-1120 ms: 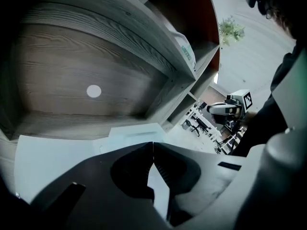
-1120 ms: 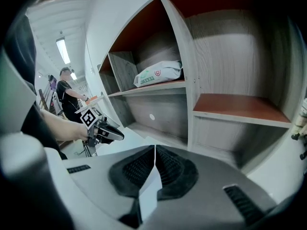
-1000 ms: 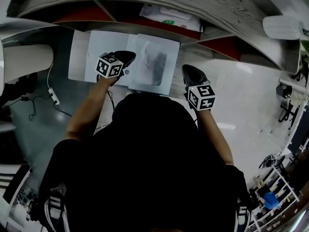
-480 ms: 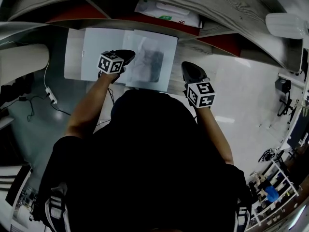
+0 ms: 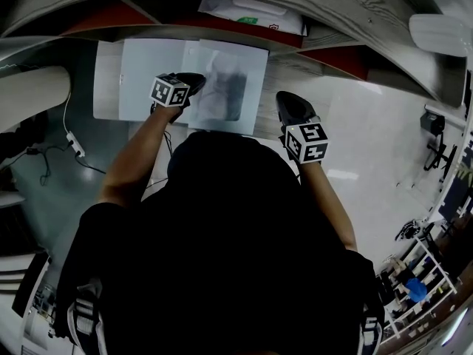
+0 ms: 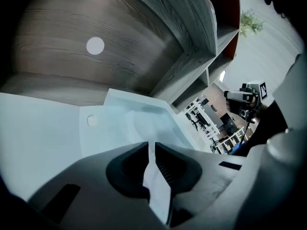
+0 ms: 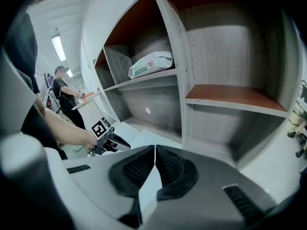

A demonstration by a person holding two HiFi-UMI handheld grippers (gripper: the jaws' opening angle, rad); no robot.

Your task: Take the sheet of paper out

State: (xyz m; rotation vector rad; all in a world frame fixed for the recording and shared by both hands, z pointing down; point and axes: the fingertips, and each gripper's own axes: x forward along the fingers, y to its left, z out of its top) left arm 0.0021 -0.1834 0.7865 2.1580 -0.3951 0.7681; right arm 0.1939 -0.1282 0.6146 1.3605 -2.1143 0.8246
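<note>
**Layout.** The shelf unit (image 5: 355,13) fills the top of the head view, grey wood grain with red inner panels. A white bag (image 5: 255,9) lies in one of its compartments. At the foot of the unit, a glossy clear sleeve (image 5: 229,87) lies flat. The sheet of paper (image 5: 137,80) projects from the sleeve's left side and is still overlapped by it along that edge.

**Tools.** The left gripper (image 5: 196,81) points down at the seam between sheet and sleeve. Its jaws are clenched together, and no view settles whether an edge is nipped between them. The right gripper (image 5: 284,100) hangs well to the right of the sleeve, over bare floor (image 5: 384,146). It is also clenched and holds nothing.

**Hazards.**
- If the left jaws are biting the sleeve together with the sheet, any pull would likely drag both, and the sheet would not come free.
- Nothing pins the sleeve — the right gripper is clear of it — so the slick plastic may slide along the floor with the paper.
- A pinch at the seam probably creases or tears thin paper if the pull is steep.

**Change from one second ago.** The left gripper has dropped closer to the sheet, with its marker cube now sitting nearer the seam. The right gripper holds its place. The sheet shows no further withdrawal.
</note>
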